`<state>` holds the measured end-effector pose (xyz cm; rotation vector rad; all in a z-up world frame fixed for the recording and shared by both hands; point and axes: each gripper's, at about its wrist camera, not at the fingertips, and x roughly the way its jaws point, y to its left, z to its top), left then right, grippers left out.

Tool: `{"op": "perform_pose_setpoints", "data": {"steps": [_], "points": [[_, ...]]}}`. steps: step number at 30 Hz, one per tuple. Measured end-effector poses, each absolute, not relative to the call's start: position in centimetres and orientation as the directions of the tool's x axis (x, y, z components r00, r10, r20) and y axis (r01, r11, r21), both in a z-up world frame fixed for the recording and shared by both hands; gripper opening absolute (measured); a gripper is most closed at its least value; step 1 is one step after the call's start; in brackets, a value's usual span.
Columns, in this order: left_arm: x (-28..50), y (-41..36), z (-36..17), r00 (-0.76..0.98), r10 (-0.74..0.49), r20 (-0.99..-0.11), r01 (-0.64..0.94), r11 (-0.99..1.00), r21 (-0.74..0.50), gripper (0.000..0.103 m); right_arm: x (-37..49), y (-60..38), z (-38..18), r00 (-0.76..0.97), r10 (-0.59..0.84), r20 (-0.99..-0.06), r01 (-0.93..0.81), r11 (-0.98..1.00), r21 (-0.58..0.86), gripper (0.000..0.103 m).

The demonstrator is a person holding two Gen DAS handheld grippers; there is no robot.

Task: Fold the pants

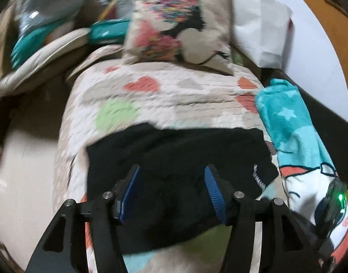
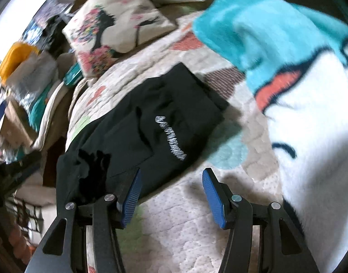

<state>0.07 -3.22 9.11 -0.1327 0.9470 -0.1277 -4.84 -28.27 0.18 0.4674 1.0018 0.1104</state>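
Observation:
Black pants (image 1: pixel 174 145) lie folded into a compact rectangle on a quilted bedspread (image 1: pixel 165 95) with hearts and dots. White lettering (image 1: pixel 259 177) shows near their right edge. My left gripper (image 1: pixel 172 170) hovers over the near part of the pants, its blue pads apart and pressing on nothing. In the right wrist view the pants (image 2: pixel 155 104) lie diagonally, with the lettering (image 2: pixel 171 138) facing up. My right gripper (image 2: pixel 172 173) stands open just beside their near edge, over the bare quilt (image 2: pixel 185 216). Its left finger overlaps the hem.
A printed cushion (image 1: pixel 174 22) leans at the head of the bed. A teal and white fleece blanket (image 2: pixel 287 45) is heaped along the right side, close to the pants. Bags, boxes and a yellow container (image 2: pixel 17 56) crowd the left, past the bed's edge.

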Motion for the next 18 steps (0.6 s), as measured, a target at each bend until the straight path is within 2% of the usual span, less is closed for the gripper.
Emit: {"op": "perform_pose_setpoints", "data": {"steps": [4, 14, 18], "points": [[4.9, -7.5, 8.6, 0.548, -0.166, -0.820, 0.126, 0.985, -0.115, 0.057, -4.2, -28.6, -1.2, 0.540, 0.309, -0.783, 0.149, 0.880, 0.450, 0.061], [14.4, -17.8, 3.4, 0.366, -0.287, -0.885, 0.298, 0.937, -0.181, 0.057, -1.1, -28.8, -2.5, 0.597, 0.262, -0.758, 0.178, 0.878, 0.443, 0.062], [16.3, -20.9, 1.1, 0.268, -0.340, -0.901, 0.371, 0.900, -0.229, 0.057, -0.7, -28.9, -2.6, 0.614, 0.281, -0.738, 0.162, 0.870, 0.466, 0.071]]}}
